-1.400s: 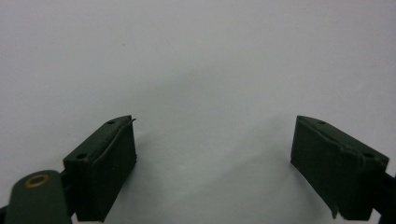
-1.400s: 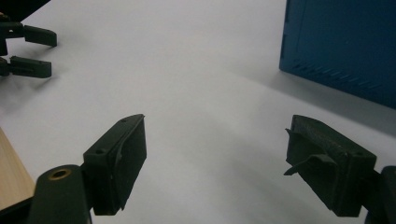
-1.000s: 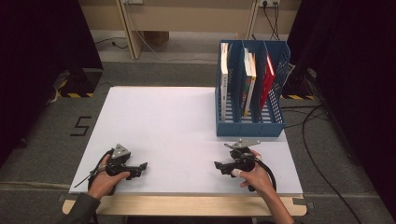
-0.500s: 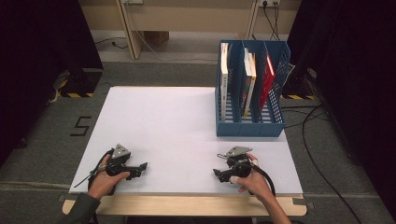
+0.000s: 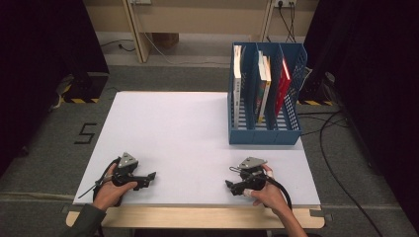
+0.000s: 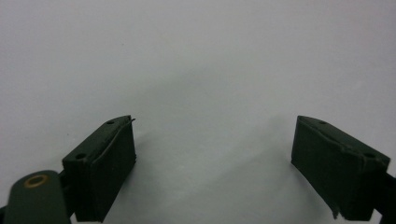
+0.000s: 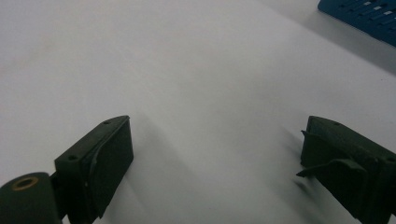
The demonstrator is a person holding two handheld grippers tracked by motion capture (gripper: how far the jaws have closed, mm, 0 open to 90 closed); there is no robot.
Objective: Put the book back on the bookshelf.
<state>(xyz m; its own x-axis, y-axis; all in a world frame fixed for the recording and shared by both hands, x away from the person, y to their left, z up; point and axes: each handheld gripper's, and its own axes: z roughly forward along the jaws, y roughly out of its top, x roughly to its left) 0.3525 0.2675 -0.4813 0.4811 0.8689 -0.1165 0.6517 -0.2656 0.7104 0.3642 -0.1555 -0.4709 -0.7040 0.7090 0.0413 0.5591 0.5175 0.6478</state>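
Note:
On the white tabletop (image 5: 188, 133), a person's hand holds my left gripper (image 5: 151, 177) near the front left, jaws pointing right. In the left gripper view its jaws stand wide apart around bare table, so the left gripper (image 6: 215, 158) is open. My right gripper (image 5: 230, 178) lies at the front right in the other hand, pointing left. It is also open (image 7: 217, 163) with nothing between its jaws. A blue file rack (image 5: 264, 133) stands at the back right, and its corner (image 7: 369, 16) appears in the right gripper view. It holds a white book (image 5: 238, 74), yellow and blue books (image 5: 263, 84) and a red book (image 5: 282, 81), all upright.
The wide white surface between the grippers and the rack is bare. The table's wooden front edge (image 5: 197, 217) runs just behind both hands. Cables (image 5: 336, 148) lie on the floor at the right, and a taped "5" (image 5: 86, 133) marks the floor at the left.
My right gripper has slid a little left and toward the front edge. The left gripper has stayed where it was.

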